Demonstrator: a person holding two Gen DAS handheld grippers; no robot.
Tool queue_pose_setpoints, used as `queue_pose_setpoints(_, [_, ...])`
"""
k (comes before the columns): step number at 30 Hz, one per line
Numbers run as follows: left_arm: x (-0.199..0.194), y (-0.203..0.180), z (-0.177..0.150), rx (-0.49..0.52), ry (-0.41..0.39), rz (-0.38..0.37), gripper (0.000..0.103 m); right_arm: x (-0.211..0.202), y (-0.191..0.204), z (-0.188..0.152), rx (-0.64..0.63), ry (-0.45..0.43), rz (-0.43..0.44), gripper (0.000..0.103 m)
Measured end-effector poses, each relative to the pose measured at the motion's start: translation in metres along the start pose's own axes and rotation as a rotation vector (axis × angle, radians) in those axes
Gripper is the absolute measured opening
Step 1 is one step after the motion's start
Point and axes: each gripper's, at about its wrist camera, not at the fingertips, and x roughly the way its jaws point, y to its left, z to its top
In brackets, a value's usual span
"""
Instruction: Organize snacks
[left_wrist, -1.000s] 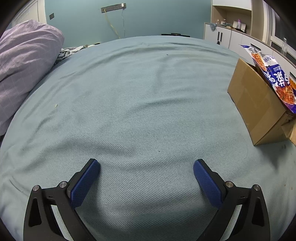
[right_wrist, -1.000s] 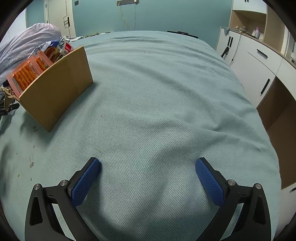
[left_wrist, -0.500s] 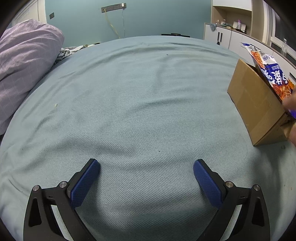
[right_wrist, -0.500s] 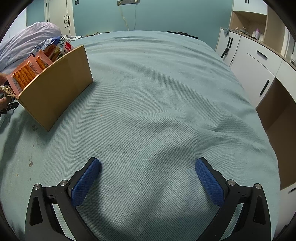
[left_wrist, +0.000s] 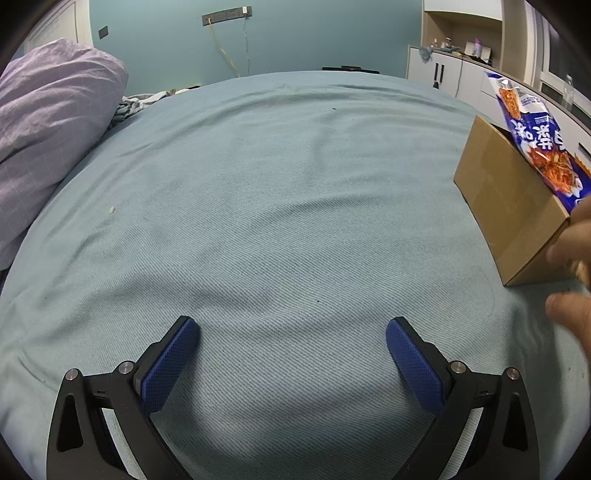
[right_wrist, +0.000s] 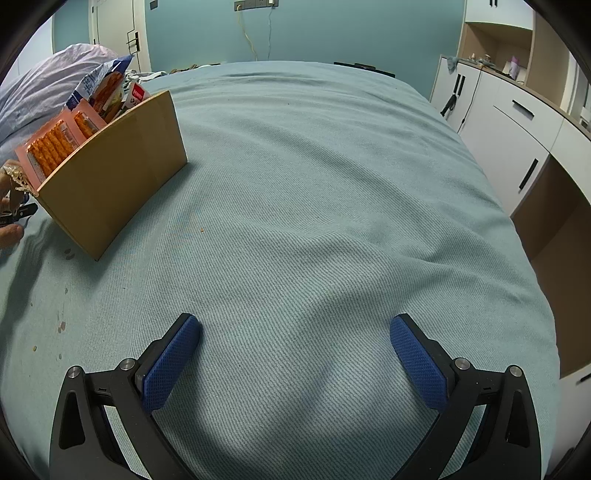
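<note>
A brown cardboard box (left_wrist: 513, 199) stands on the bed at the right of the left wrist view, with a blue snack bag (left_wrist: 532, 136) sticking out of it. In the right wrist view the same box (right_wrist: 110, 170) is at the left, holding an orange snack pack (right_wrist: 51, 144) and the blue bag (right_wrist: 99, 85). My left gripper (left_wrist: 291, 328) is open and empty above bare bedding, left of the box. My right gripper (right_wrist: 295, 325) is open and empty, right of the box. A bare hand (left_wrist: 572, 266) is at the box's near end.
The teal bedspread (left_wrist: 277, 192) fills both views. A purple pillow (left_wrist: 48, 136) lies at the far left. White cabinets and drawers (right_wrist: 517, 122) stand beside the bed's right edge. Small crumbs (right_wrist: 61, 325) dot the bedding near the box.
A bare hand has come in at the box's near end. The blue bag has shifted in the box. Both grippers have stayed in place and open.
</note>
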Motion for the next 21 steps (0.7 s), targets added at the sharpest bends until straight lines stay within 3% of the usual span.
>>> queue_pose_setpoints(21, [0.0003, 0.0013, 0.0004, -0.005, 0.000, -0.007, 0.103, 0.0001, 0.0000, 0.0000, -0.001, 0.000, 0.000, 0.103])
